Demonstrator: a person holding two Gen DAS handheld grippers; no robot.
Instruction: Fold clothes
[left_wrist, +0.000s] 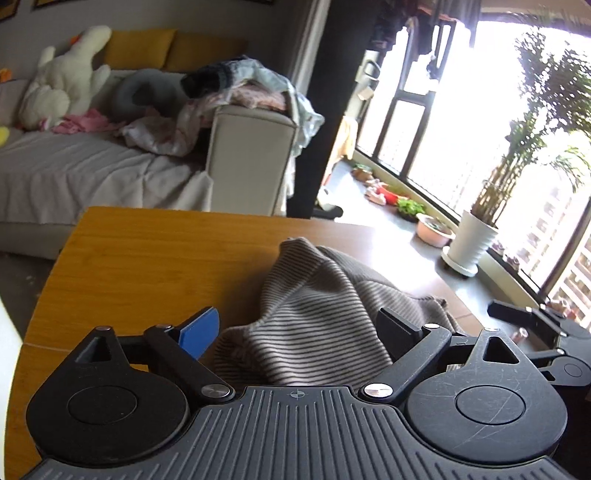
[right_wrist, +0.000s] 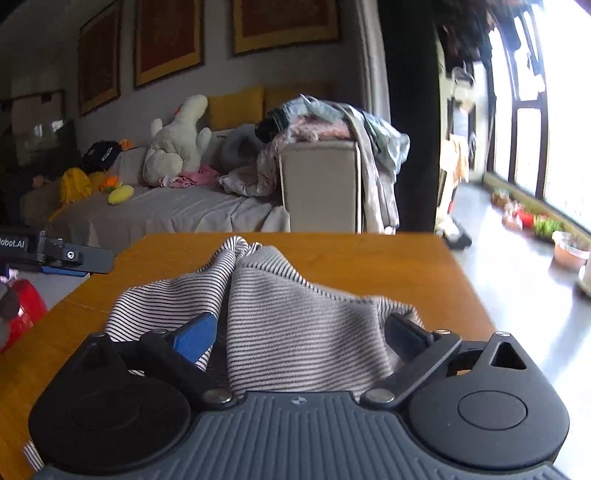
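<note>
- Left gripper (left_wrist: 299, 325) jaws spread wide, striped garment (left_wrist: 314, 310) bunched between them, pads not pressing it.
- Right gripper (right_wrist: 301, 332) jaws also wide; cloth fills the gap, possibly brushing the right finger, no clear grip.
- Garment heaped on wooden table (left_wrist: 129, 266).
- Sofa (right_wrist: 166, 214) behind, piled with clothes.

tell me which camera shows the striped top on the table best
The right wrist view. There the striped top spreads across the wooden table, with both bunched halves and the crease between them in sight. The left wrist view shows the striped top only as one rumpled heap, its near part hidden behind the gripper body.
</note>
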